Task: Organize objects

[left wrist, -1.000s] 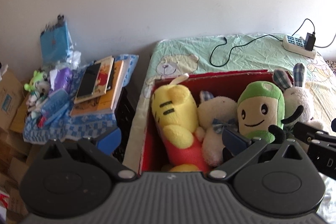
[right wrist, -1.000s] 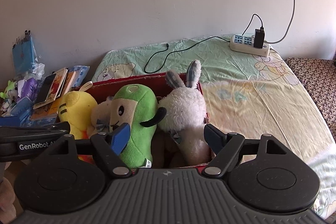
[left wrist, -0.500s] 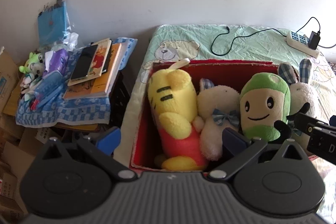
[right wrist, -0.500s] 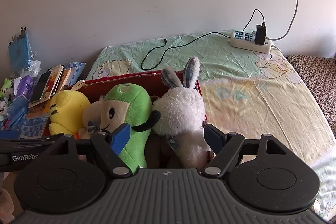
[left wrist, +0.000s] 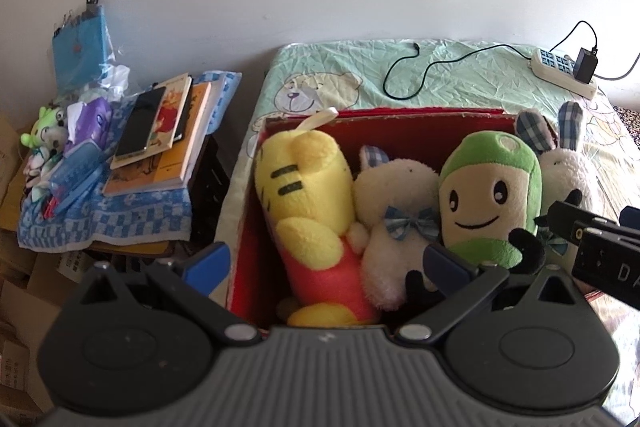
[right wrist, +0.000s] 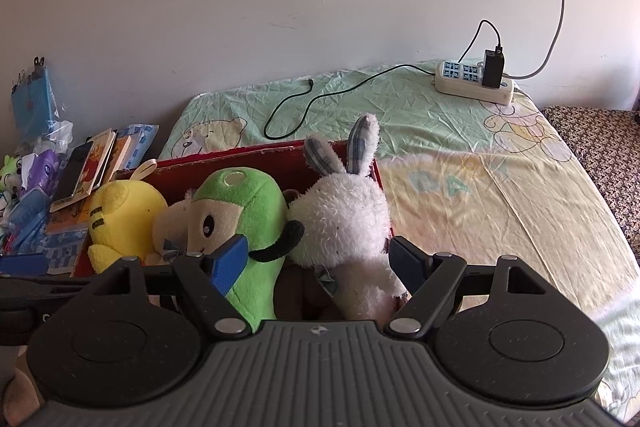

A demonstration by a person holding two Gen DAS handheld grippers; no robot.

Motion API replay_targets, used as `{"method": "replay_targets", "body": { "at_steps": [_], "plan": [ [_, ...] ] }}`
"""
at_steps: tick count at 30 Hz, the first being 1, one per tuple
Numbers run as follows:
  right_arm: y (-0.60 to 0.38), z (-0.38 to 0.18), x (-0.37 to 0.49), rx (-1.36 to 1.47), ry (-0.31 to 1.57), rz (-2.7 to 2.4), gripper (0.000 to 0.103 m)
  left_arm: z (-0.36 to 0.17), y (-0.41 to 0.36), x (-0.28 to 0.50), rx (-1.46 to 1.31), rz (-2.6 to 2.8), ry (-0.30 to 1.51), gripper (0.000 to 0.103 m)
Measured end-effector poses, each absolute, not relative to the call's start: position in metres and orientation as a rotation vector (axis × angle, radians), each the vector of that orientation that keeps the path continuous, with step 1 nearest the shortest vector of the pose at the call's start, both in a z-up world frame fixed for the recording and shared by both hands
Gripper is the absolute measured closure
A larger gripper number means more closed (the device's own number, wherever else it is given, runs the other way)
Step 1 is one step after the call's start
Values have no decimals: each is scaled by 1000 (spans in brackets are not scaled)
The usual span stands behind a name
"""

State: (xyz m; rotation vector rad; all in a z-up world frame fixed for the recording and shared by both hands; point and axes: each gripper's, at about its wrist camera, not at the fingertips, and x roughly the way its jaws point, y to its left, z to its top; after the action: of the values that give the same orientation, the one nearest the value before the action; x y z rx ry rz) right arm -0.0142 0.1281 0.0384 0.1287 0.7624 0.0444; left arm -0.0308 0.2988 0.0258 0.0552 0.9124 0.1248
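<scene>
Box: red open-topped cardboard box (left wrist: 400, 115) standing on the bed with the pale green and yellow cartoon-print sheet (right wrist: 460, 163), at its left end.
Contents: four plush toys side by side inside the box, touching one another.
Toy 1: yellow plush tiger with black stripes and a red lower body (left wrist: 308, 203), leftmost, leaning back.
Toy 2: cream plush rabbit with a blue checked bow (left wrist: 394, 215), between the tiger and the green toy.
Toy 3: green-hooded plush figure with a smiling cream face and black arms (left wrist: 486, 203), upright.
Toy 4: white fluffy plush rabbit with checked ears (right wrist: 344, 223), rightmost, against the box's right wall.
Left gripper (left wrist: 324, 263): jaws spread wide, empty, hovering over the box's near left corner.
Right gripper (right wrist: 316, 261): jaws spread wide, empty, on either side of the white rabbit, not touching it.
Bedside: stack of books with a dark phone on top (left wrist: 160, 131), on a blue checked cloth (left wrist: 120, 219).
Far bed edge: white power strip with a black charger plugged in (right wrist: 474, 81).
</scene>
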Motion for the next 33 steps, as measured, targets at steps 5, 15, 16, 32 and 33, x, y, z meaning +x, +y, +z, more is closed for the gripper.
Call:
{"method": "replay_targets", "body": {
  "at_steps": [5, 15, 16, 32, 33],
  "plan": [
    [130, 38, -10, 128, 765, 41, 23, 23, 300, -28, 49, 118, 921, 1],
    [133, 39, -2, 127, 763, 29, 23, 22, 297, -25, 38, 106, 917, 1],
    [133, 38, -1, 128, 764, 29, 23, 21, 297, -25, 36, 105, 918, 1],
    [134, 35, 2, 134, 774, 37, 23, 19, 293, -26, 38, 109, 920, 1],
    [134, 35, 2, 136, 774, 38, 23, 19, 293, -26, 37, 109, 920, 1]
  ]
}}
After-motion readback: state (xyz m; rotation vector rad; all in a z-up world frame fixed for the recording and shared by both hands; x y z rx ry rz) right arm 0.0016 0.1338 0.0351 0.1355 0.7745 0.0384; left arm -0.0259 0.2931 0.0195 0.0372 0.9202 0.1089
